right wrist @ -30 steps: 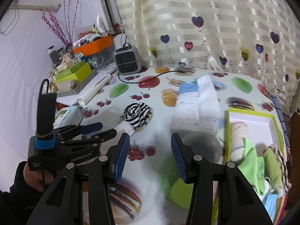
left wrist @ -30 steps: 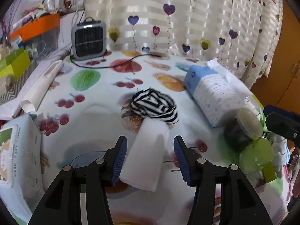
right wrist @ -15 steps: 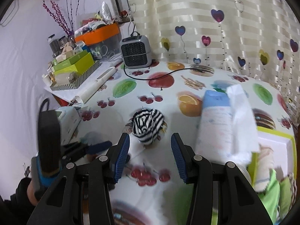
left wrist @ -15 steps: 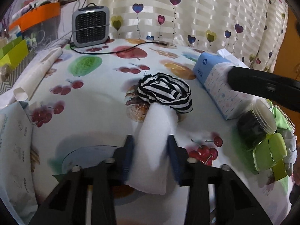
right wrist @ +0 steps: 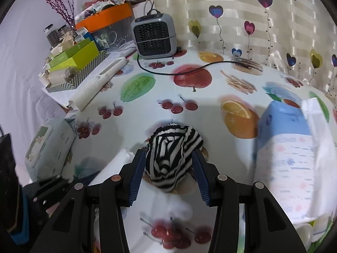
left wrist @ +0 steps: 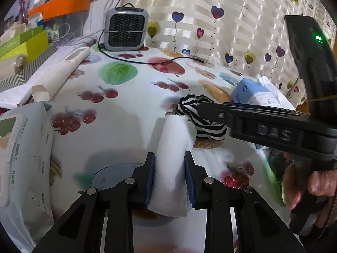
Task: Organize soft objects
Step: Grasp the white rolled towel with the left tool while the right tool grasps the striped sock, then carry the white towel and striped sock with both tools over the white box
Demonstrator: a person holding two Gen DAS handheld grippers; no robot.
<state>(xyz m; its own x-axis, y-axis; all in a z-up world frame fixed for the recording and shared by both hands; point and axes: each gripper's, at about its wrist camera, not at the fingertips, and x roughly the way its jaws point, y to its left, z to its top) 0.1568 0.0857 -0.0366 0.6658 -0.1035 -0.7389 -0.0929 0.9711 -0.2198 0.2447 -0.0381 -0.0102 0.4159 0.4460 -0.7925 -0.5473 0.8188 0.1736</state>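
Two grippers mid-frame: my left gripper [left wrist: 169,179] was closing, pads squeezing the white roll [left wrist: 173,160]; my right gripper [right wrist: 169,176] stood open astride the striped cloth [right wrist: 173,152], lower centre.

white cloth roll [left wrist: 172,162]: soft, tube-shaped, lying lengthwise on the fruit-print counter [left wrist: 126,126], pinched in at the sides near its close end | striped cloth [right wrist: 172,156]: black-and-white, bunched into a rounded heap, resting on the counter, touching the white roll's far end
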